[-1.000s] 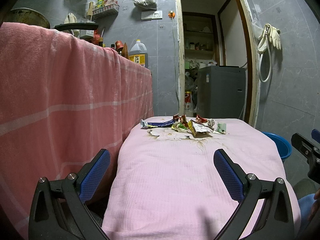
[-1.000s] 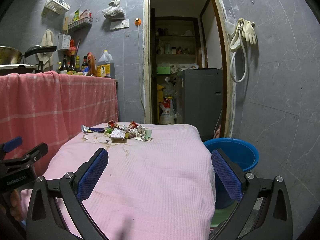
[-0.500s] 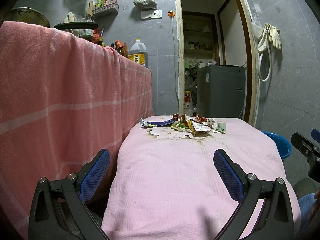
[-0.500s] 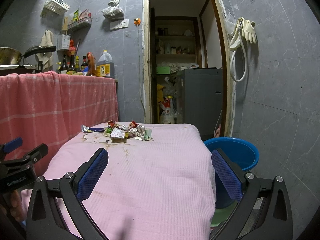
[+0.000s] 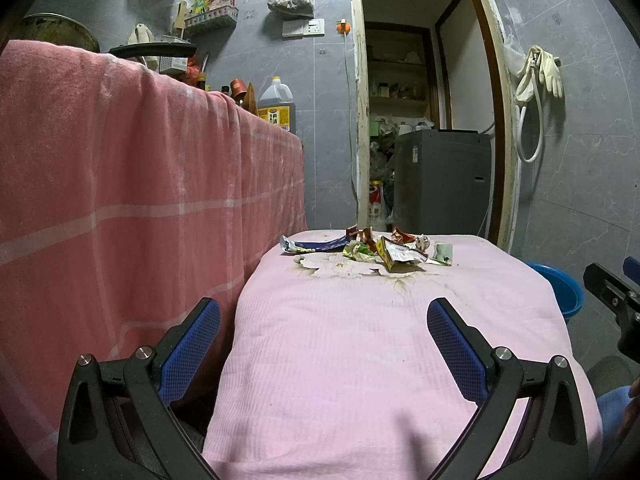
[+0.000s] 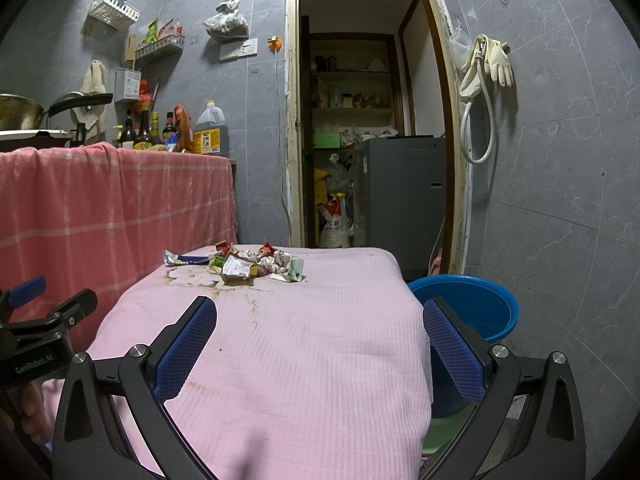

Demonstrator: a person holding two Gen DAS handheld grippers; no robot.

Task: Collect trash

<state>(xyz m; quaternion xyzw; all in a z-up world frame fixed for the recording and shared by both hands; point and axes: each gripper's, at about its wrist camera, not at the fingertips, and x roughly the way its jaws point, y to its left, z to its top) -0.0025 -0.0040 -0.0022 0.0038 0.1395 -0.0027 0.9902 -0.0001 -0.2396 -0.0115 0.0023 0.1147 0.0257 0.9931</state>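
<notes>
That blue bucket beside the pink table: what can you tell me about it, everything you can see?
The round blue plastic bucket stands upright on the floor, to the right of the pink cloth-covered table and below its top, near the grey tiled wall and the doorway. Its smooth rim is open, with no lid. The inside looks dark blue; I cannot tell whether anything lies in it. The table's corner hides its lower left part. Something green shows beneath it. In the left wrist view only a sliver appears.

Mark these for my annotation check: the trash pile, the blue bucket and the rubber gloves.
trash pile (image 6: 240,266), right wrist view, on the white label of the front wrapper.
blue bucket (image 6: 500,326), right wrist view, on its outer wall.
rubber gloves (image 6: 498,64), right wrist view, on the palm.
</notes>
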